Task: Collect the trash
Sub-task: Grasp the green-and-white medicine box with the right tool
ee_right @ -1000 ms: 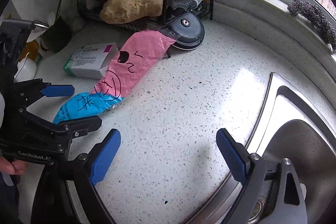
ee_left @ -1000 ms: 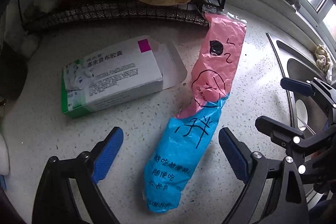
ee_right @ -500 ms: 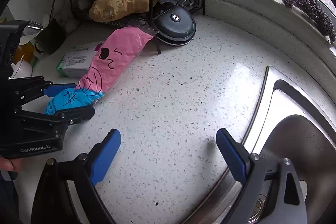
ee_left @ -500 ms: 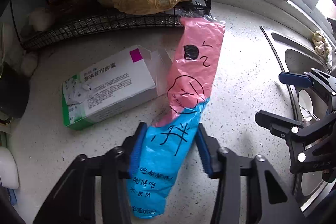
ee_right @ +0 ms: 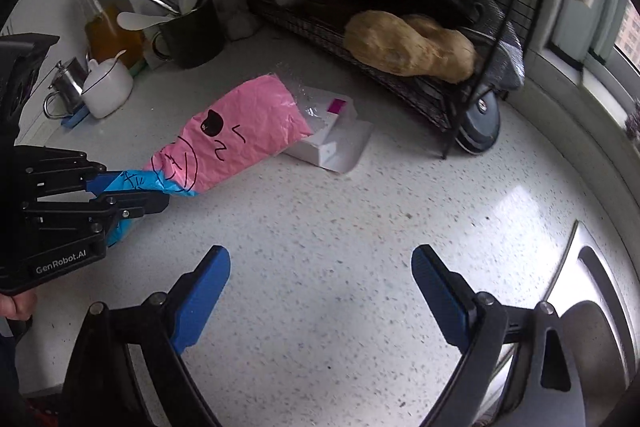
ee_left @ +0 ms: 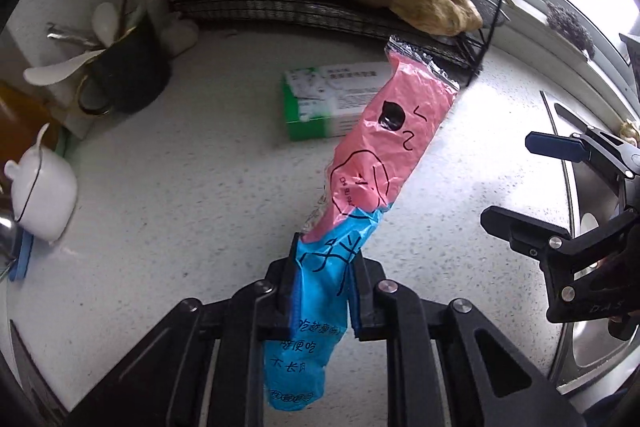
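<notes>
A pink and blue plastic wrapper point(ee_left: 372, 155) with black drawings is held in the air above the speckled counter. My left gripper point(ee_left: 324, 279) is shut on its blue end. In the right wrist view the wrapper point(ee_right: 240, 131) sticks out to the right of the left gripper point(ee_right: 132, 193). A white and green medicine box point(ee_left: 320, 99) lies on the counter behind it, its flap open in the right wrist view point(ee_right: 332, 143). My right gripper point(ee_right: 320, 291) is open and empty above bare counter; it also shows at the right of the left wrist view point(ee_left: 516, 183).
A black wire rack point(ee_right: 400, 67) with a brown lump stands at the back. A black cup of utensils point(ee_right: 192, 35), a white pot point(ee_right: 106, 83), a steel jug and a bottle stand at the left. The steel sink point(ee_right: 592, 307) is at the right.
My left gripper has shut on the wrapper's blue end and lifted it off the counter. Both views have swung toward the left of the counter. The right gripper stays open.
</notes>
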`<state>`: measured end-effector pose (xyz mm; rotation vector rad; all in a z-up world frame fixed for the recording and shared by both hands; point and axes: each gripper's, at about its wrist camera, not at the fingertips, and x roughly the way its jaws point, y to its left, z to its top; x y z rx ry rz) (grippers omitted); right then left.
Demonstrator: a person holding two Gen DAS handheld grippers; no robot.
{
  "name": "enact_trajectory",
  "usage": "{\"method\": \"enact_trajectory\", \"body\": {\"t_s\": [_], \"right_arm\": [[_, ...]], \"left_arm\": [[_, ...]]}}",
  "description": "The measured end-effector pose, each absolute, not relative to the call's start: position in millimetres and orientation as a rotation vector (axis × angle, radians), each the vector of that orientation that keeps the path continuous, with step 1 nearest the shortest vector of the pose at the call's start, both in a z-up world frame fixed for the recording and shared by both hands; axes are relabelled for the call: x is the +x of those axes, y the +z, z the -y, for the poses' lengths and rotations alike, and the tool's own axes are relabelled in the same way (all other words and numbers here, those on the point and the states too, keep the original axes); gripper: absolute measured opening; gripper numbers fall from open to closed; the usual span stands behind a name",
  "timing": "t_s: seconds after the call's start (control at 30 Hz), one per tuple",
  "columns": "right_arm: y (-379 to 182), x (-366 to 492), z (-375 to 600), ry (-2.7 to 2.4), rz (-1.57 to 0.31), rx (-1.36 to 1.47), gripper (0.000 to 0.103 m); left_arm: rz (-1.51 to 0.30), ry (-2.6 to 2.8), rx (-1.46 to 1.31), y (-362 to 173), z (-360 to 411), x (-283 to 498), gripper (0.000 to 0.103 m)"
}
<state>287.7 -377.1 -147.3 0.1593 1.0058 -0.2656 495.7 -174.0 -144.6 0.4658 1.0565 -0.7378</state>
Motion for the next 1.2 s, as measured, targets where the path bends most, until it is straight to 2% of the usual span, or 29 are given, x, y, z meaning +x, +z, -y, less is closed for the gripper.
{"method": "enact_trajectory", "body": {"t_s": [0.27,0.63,0.77,1.2], "right_arm": [[-149,348,367,-0.146,-0.993,0.038,0.092],[-156,400,376,-0.054,-1.017,-0.115,0.092],[-159,406,369,-0.027,-1.022,-0.176,0.096],[-179,420,343,0.064,-1.055,-0.235,0.096]], "left_arm": [[-1.032,-0.582,0.385,-140,136,538,0.016],[-1.038,-0.519,0.312,-152,130,589,0.016],[-1.053,-0.518,0.273,-158,122,596,0.016],[-1.079,-0.490,0.260,-171,105,602,0.016]]}}
